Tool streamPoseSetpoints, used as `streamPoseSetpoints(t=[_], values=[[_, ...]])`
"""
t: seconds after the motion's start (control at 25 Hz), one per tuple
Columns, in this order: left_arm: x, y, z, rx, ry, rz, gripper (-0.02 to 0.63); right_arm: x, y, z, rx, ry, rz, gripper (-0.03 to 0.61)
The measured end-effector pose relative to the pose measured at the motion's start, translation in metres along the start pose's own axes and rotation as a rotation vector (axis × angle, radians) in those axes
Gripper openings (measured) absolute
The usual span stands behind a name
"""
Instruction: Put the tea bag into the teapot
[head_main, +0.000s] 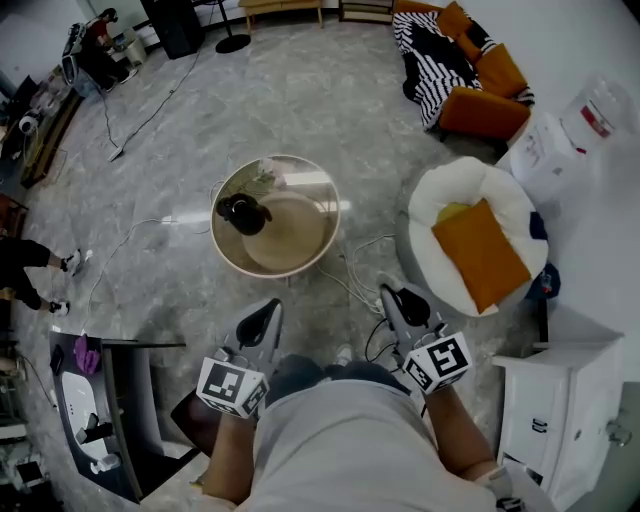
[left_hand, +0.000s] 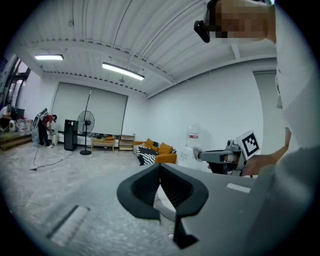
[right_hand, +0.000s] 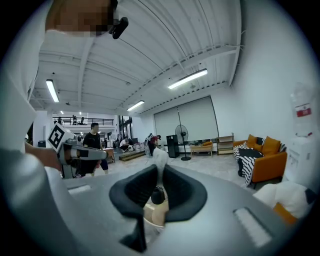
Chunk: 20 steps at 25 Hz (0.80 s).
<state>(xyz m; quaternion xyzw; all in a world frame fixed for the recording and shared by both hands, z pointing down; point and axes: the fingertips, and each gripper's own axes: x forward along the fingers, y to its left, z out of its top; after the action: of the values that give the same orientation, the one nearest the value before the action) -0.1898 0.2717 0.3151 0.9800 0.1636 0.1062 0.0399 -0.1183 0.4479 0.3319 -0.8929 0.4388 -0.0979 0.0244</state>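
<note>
Now our right gripper (head_main: 388, 291) pinches the small white tea bag (right_hand: 160, 155).
Left gripper (head_main: 271, 307) closed, empty; we centre over the round black teapot (head_main: 243, 213) before releasing.

Bright, even light from ceiling strip lights (left_hand: 123, 71) fills the room, leaving only soft shadows and a pale sheen on the floor (head_main: 300, 100), while both gripper views bend strongly, with black corners and blurred foregrounds.
</note>
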Motion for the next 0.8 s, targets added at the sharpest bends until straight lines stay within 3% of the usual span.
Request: streamPoseSetpoints(t=[0.44,0.8], values=[[0.054,0.035,-0.007,-0.026,0.037,0.005,0.007,0.048,-0.045,-0.003,0.021,0.03,-0.01,0.043],[0.121,0.123,-0.001,-0.063,0.054,-0.038,0.006,0.144,-0.071,0.01,0.017,0.076,-0.041,0.043]])
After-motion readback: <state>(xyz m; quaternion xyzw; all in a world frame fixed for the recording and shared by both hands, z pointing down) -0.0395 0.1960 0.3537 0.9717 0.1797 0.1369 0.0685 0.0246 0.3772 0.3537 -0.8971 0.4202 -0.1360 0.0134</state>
